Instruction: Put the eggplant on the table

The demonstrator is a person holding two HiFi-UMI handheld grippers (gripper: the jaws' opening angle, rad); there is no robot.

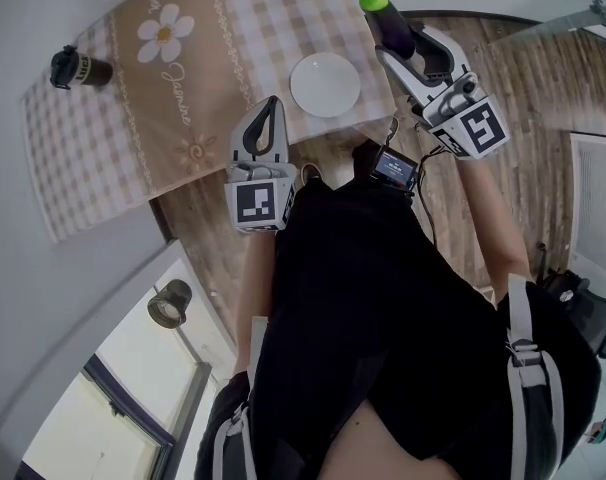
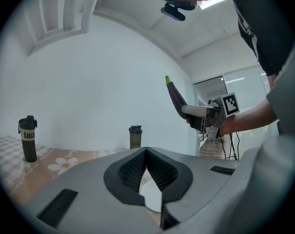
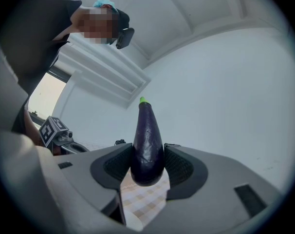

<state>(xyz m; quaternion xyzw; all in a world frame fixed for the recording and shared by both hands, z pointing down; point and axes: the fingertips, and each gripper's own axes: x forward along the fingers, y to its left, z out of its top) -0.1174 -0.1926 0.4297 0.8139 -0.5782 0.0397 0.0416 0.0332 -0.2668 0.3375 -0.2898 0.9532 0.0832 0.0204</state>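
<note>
A dark purple eggplant [image 1: 385, 18] with a green stem end stands upright between the pads of my right gripper [image 1: 403, 43], which is shut on it above the far right corner of the table [image 1: 103, 138]. In the right gripper view the eggplant [image 3: 147, 140] fills the gap between the jaws, stem up, over the checked cloth [image 3: 142, 199]. My left gripper [image 1: 271, 105] hovers at the table's near edge, its tips touching and nothing in it. The left gripper view shows its own jaws [image 2: 146, 152] and, beyond them on the right, the held eggplant [image 2: 175, 97].
A white plate [image 1: 325, 84] lies on the checked cloth near the table's front edge, between the two grippers. A dark bottle [image 1: 78, 69] stands at the left end and another bottle [image 2: 135, 137] at the far side. Wooden floor [image 1: 543, 88] lies to the right.
</note>
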